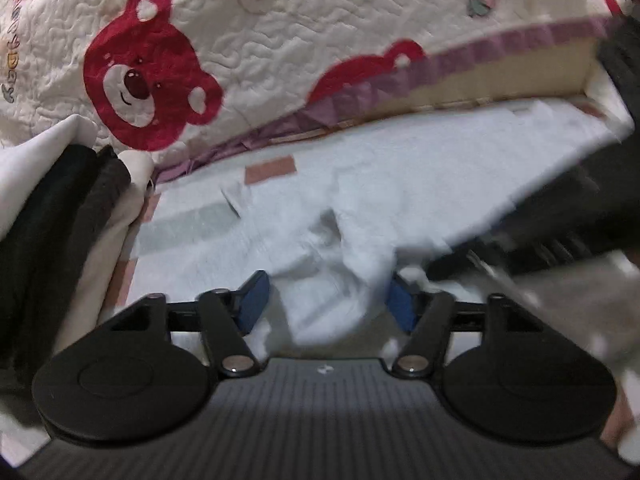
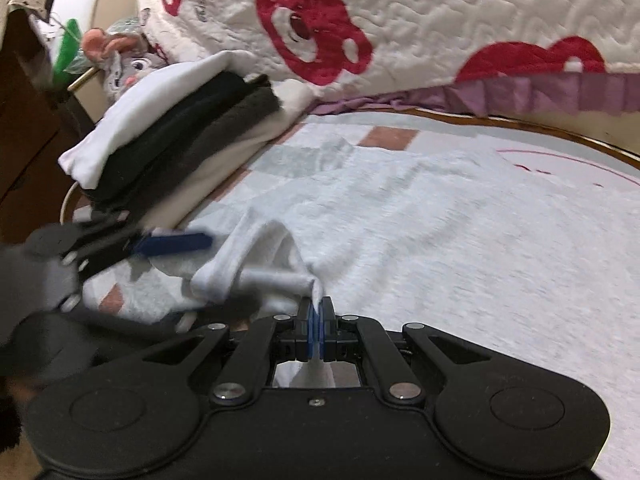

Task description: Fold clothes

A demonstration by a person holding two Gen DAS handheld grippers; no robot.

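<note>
A white garment (image 1: 420,168) (image 2: 420,220) lies spread on the checked bed cover (image 2: 384,138). My right gripper (image 2: 316,316) is shut on a pinched edge of the garment, with white cloth showing between and behind its blue pads. A raised fold of the same garment runs left from it. My left gripper (image 1: 326,302) has its blue pads well apart, and a bunched fold of the white cloth lies between them; the left pad stands clear of it. In the right wrist view the left gripper's blue finger (image 2: 172,242) is blurred at the left. The right gripper (image 1: 560,248) shows as a dark blur in the left wrist view.
A stack of folded white, black and grey clothes (image 2: 172,136) (image 1: 60,216) sits at the left of the bed. Behind it rises a cream quilt with red bears (image 1: 280,60) (image 2: 440,20). A plush toy (image 2: 124,64) and dark wooden furniture (image 2: 24,100) stand at the far left.
</note>
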